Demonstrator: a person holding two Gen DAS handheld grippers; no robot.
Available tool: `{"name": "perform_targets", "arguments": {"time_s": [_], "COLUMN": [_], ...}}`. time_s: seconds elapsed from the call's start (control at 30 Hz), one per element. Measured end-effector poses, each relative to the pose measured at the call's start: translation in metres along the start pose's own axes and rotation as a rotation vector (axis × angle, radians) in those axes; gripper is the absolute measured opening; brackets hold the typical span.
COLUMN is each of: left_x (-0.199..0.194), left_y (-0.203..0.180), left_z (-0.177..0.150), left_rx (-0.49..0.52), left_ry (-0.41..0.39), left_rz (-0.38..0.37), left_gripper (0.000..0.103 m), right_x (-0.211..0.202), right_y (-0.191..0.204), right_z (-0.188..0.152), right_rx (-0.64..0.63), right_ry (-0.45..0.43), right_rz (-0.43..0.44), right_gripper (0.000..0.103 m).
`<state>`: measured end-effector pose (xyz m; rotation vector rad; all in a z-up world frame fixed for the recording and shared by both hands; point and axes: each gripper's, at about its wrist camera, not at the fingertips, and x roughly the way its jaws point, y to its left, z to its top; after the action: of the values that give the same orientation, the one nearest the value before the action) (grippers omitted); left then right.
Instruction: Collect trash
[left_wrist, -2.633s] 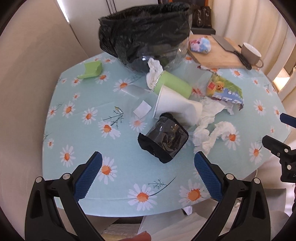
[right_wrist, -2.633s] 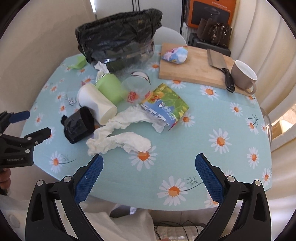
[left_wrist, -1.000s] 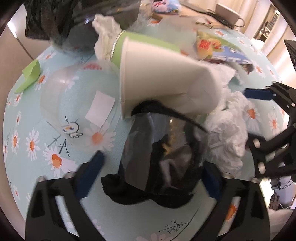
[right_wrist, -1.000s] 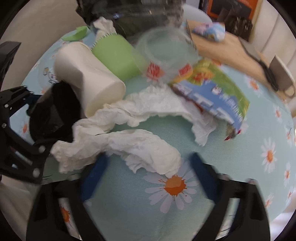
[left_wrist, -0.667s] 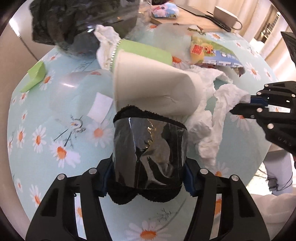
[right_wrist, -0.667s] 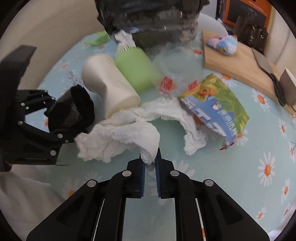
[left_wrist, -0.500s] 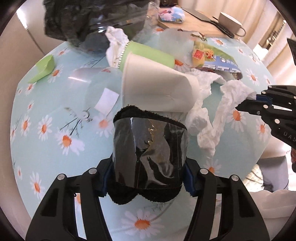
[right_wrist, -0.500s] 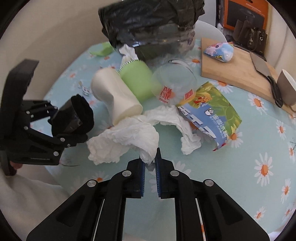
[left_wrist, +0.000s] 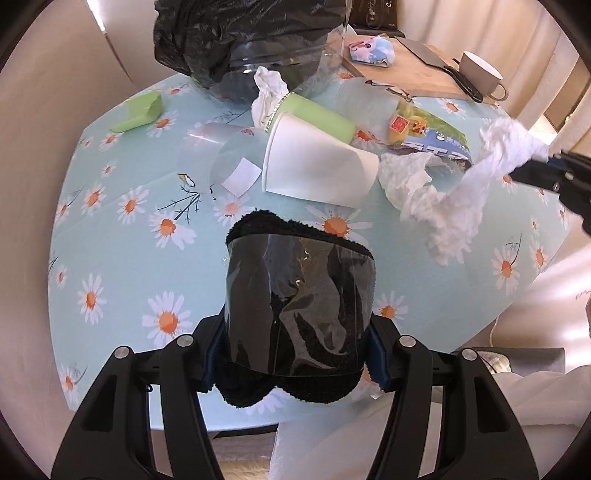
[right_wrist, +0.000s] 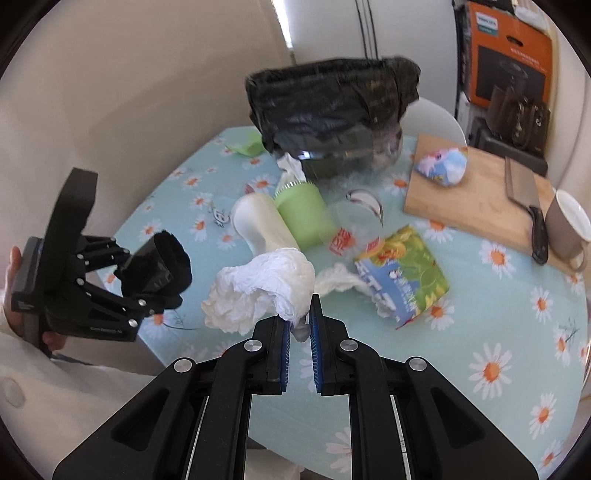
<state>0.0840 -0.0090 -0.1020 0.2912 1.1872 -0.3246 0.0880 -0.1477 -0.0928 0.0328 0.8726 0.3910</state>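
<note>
The crumpled white tissue (right_wrist: 266, 284) is the likeliest thing to get away: the right gripper (right_wrist: 300, 325) pinches only a thin corner of it, so the loose bulk hanging to the side could tear free or slip out on the way to the black-lined trash bin (right_wrist: 332, 107) at the far side of the table (right_wrist: 498, 314). Its trailing end may also drag across the white paper cup (right_wrist: 262, 225) and the snack wrapper (right_wrist: 402, 273) and shift them (both lie just beside the second tissue on the cloth). The left gripper (left_wrist: 297, 354) is clamped on the sides of a black fuzzy bundle in clear plastic film (left_wrist: 299, 299); the film looks slick, so the bundle could slide downward between the pads, though the contact itself is hidden behind the bundle.

Both grippers are off the tabletop. The left one points steeply down at the table with its load in front of the lens. The right one slants forward and down toward the bin, jaws pressed nearly together on the tissue.
</note>
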Motion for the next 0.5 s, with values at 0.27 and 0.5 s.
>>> {"name": "perform_targets", "arguments": {"time_s": [0.27, 0.5], "left_x": [-0.026, -0.045], "left_y": [-0.024, -0.033], "left_z": [-0.006, -0.003], "left_rx": [-0.022, -0.035], "left_ry": [-0.029, -0.062], "left_rz": [0.031, 0.030], "left_gripper": [0.061, 0.061], "right_x": [-0.032, -0.050], "right_y": [-0.003, -0.001], "right_z": [0.008, 0.019], "right_rx": [-0.042, -0.061], "right_ry": [-0.058, -0.086], "right_rz": [0.044, 0.078], "right_gripper": [0.010, 0.010]}}
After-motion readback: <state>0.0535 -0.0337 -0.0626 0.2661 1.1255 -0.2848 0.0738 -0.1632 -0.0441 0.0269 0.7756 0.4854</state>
